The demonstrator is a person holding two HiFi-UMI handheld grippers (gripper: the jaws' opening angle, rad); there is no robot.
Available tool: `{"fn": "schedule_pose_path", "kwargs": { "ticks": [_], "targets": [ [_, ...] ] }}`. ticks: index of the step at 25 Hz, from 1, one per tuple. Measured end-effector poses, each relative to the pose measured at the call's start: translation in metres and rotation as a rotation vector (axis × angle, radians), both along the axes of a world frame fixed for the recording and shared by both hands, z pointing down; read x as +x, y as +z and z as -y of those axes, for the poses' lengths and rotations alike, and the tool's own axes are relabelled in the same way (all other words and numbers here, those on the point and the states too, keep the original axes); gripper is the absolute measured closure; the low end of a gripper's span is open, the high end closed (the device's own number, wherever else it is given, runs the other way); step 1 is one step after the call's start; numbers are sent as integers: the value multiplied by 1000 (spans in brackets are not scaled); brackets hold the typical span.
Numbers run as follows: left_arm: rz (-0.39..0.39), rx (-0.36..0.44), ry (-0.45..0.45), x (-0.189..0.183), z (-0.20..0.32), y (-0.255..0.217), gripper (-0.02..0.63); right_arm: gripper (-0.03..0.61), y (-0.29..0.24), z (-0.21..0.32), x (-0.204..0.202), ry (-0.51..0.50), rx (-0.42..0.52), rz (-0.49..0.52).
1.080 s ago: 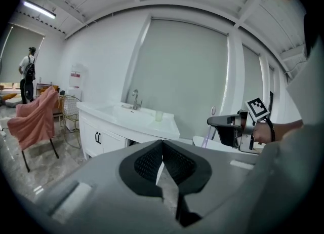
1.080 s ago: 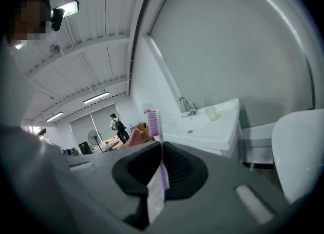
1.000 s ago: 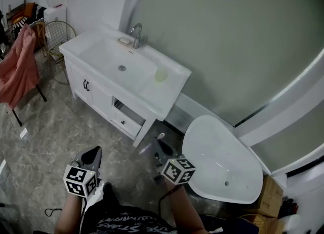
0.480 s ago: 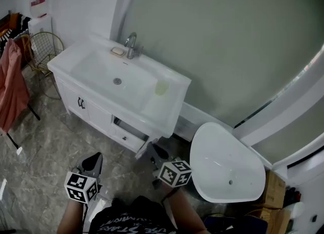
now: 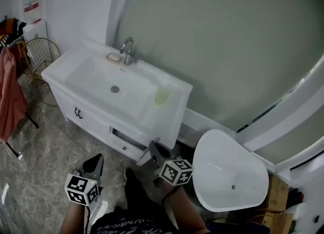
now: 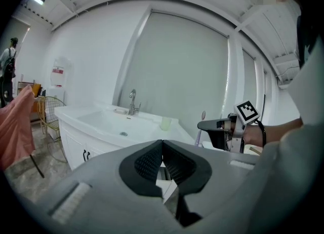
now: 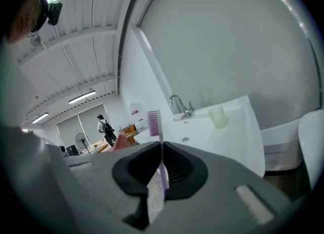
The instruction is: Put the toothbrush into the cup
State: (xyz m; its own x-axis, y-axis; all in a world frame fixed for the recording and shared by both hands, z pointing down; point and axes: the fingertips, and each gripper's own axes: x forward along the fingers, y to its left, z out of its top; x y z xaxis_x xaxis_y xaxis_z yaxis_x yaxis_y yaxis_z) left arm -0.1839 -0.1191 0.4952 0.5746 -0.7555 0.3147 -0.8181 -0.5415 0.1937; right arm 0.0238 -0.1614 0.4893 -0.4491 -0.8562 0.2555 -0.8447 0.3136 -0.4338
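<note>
My right gripper [image 7: 162, 164] is shut on a purple toothbrush [image 7: 153, 121], which stands upright with its bristle head above the jaws. In the head view this gripper [image 5: 152, 151] hangs just in front of the vanity's lower drawer. From the left gripper view the toothbrush [image 6: 199, 131] and the right gripper [image 6: 217, 125] show off to the right. A pale green cup [image 5: 161, 96] stands on the right side of the sink top [image 5: 174, 83], also seen as the cup [image 7: 218, 117] and the cup [image 6: 165, 123]. My left gripper [image 5: 92, 163] is lower left, and its jaws [image 6: 162, 159] meet with nothing between them.
The white vanity [image 5: 91, 121] carries a basin, a faucet [image 5: 127, 50] and a soap dish [image 5: 114, 56]. A white bathtub [image 5: 230, 172] lies to the right. A gold wire basket [image 5: 39, 55] and pink cloth [image 5: 10, 93] are at the left. A person [image 7: 105, 128] stands far off.
The vanity has come nearer to both grippers and the bathtub has slid right, as the person walks forward. The toothbrush stays in the right gripper.
</note>
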Motion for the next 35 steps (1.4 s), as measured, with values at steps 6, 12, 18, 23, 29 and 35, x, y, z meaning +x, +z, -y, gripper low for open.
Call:
{"fn": "schedule_pose_path", "kwargs": {
  "ticks": [6,12,18,23,29,35],
  "targets": [
    [31,-27,-37,15,59,6,604,560,-2,67,21,-28,11,23],
    [45,-19,-38,57,129,-4,604,560,-11,139,62,-22,21,44],
    [55,6,-40,90,190,-17,603,560,-30,203,98,-8,63,61],
    [54,3,-42,106,226,-21,603,560,-45,250,130,28,103,73],
    [52,-9,-63,117,265,-18,603,560,-54,300,161,54,128,67],
    [60,-19,-63,129,285,-10,603,560,-32,325,168,41,87,46]
  ]
}}
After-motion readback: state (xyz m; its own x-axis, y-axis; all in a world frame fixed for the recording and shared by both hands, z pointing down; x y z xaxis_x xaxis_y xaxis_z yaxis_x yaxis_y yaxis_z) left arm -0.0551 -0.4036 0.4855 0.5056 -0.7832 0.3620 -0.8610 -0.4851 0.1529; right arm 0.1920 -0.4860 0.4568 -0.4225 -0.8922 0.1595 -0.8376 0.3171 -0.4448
